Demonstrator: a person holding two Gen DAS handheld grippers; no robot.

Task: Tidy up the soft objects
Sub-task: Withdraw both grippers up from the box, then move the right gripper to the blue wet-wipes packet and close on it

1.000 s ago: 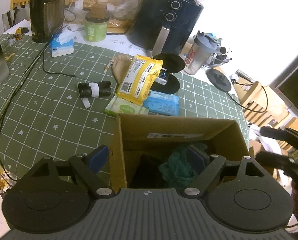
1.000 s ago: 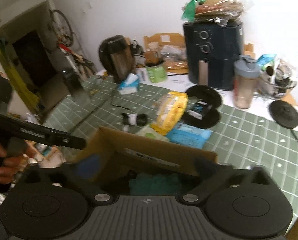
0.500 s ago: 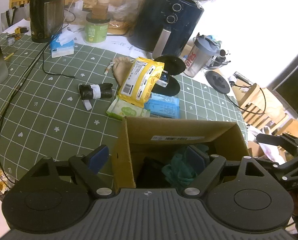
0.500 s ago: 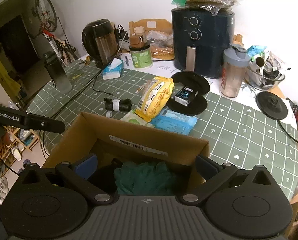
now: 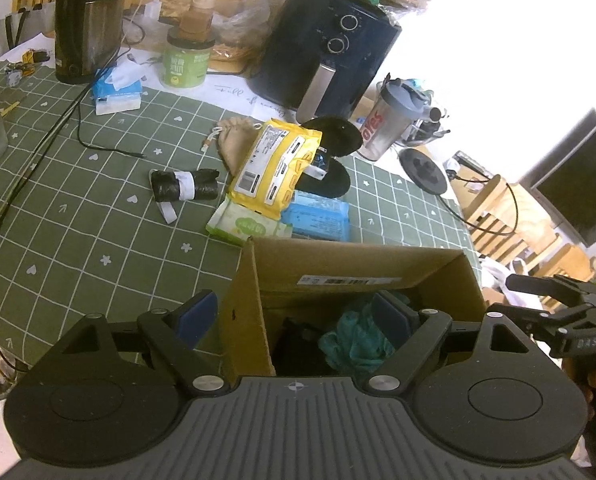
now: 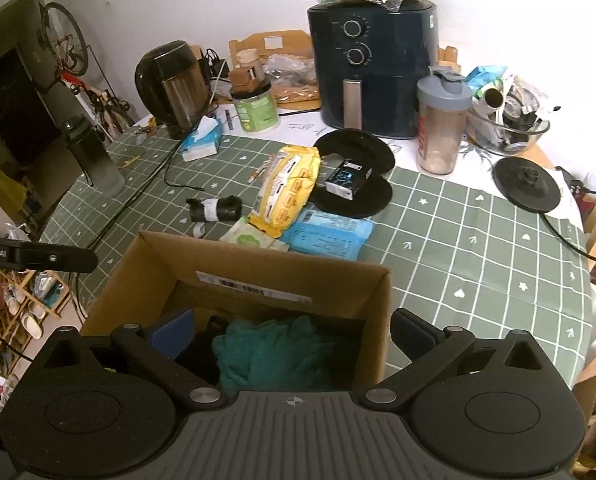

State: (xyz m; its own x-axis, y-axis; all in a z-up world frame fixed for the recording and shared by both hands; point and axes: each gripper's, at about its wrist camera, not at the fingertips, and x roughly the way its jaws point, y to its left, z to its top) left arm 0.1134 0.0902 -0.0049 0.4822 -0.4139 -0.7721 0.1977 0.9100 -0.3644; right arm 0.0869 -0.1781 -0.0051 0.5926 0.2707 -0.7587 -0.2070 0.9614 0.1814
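Note:
An open cardboard box stands at the near edge of the green checked table. Inside lie a teal cloth and a dark item. My left gripper is open and empty, its jaws astride the box's left wall. My right gripper is open and empty, its jaws astride the box's right wall. Beyond the box lie a yellow pack, a blue pack, a green wipes pack and a beige pouch.
A black roll, a tissue box, a kettle, an air fryer, a shaker bottle, black discs and loose cables sit on the table. Chairs stand to the right.
The right gripper has swung from the left toward the box and steadied over its right wall. The left gripper has barely moved.

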